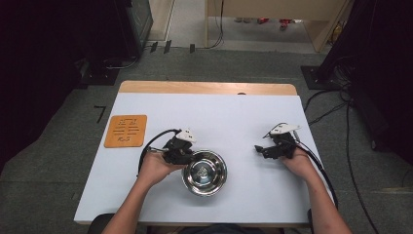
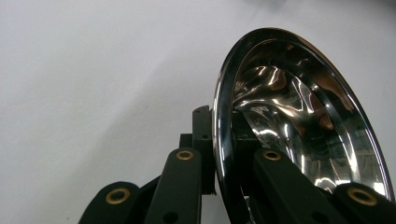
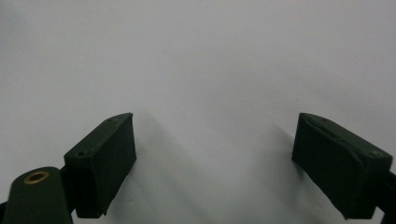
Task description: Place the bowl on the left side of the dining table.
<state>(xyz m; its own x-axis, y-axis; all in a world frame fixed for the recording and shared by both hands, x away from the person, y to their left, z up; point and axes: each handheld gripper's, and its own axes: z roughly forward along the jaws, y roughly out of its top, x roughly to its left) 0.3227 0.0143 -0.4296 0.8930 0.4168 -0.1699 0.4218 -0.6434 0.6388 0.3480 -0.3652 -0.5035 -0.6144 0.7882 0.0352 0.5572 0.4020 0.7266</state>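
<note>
A shiny steel bowl (image 1: 204, 172) sits on the white table top (image 1: 219, 117), near the front middle. My left gripper (image 1: 186, 157) is at the bowl's left rim, shut on it. In the left gripper view the rim of the bowl (image 2: 223, 140) stands edge-on between the two black jaws, one jaw outside and one inside. My right gripper (image 1: 258, 149) rests low over the table to the right of the bowl, a hand's width away from it. Its jaws stand wide apart in the right gripper view, with bare white table between the pads (image 3: 109, 154).
An orange square mat (image 1: 125, 130) with a white pattern lies at the table's left side. A wooden strip (image 1: 207, 87) runs along the far edge. Cables (image 1: 336, 109) trail on the floor to the right, and dark equipment stands at both sides.
</note>
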